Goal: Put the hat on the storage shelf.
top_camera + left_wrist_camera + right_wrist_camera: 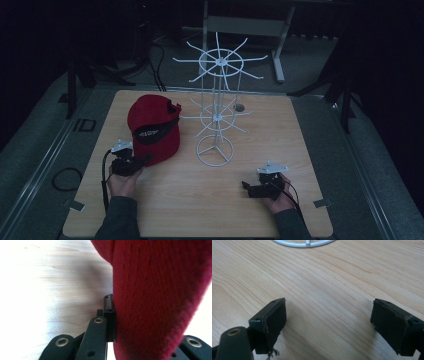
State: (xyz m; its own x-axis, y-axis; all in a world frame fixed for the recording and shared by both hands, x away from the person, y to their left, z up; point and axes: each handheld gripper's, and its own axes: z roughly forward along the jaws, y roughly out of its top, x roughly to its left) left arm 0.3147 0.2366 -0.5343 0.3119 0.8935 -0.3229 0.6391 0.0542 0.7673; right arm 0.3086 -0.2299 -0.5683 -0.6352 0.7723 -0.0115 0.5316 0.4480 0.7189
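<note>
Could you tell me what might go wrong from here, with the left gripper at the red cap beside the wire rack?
The left gripper appears to pinch just the edge of the red cap, so the fabric might slip free when lifted. The white wire rack stands close beside the cap; swinging it could snag a prong or tip the rack, while the open right gripper isn't steadying its base.

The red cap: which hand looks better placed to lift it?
Probably the left. The left gripper is shut on the red cap; the right gripper rests open on bare table.

My red fabric baseball cap (152, 127) with its black trim sits on the table's left, beside my white wire rack (216, 105).
</note>
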